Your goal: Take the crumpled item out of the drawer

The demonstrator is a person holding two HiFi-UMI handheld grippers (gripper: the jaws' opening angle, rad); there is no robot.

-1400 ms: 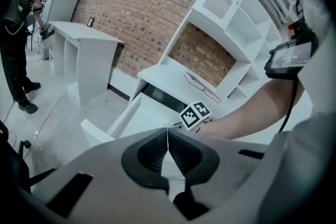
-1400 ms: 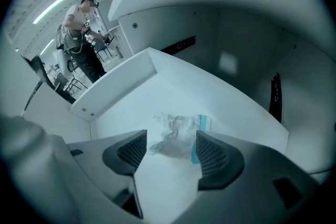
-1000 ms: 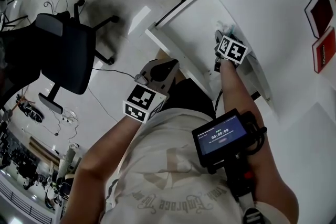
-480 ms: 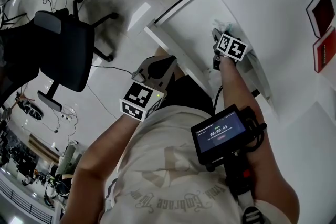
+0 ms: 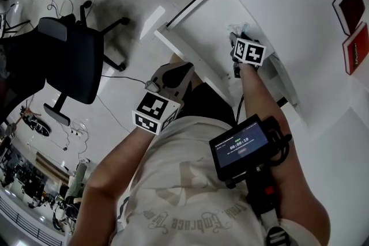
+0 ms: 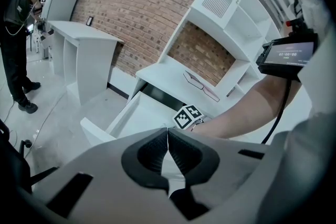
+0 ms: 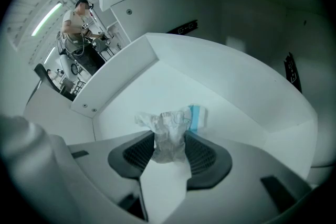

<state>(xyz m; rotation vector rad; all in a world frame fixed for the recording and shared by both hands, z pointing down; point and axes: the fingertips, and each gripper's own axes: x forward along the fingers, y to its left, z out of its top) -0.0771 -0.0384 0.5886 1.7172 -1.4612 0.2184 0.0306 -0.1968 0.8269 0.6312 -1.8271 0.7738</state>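
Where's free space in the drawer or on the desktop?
The drawer floor is bare beyond the crumpled item, out to its walls; desktop is bare between drawer and red books. Crowded only at the right claw, whose jaws have just been closing on the item.

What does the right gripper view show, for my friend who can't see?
The right gripper, its jaws just closing, pinches a crumpled clear wrapper with a blue edge, lying in an open white drawer.
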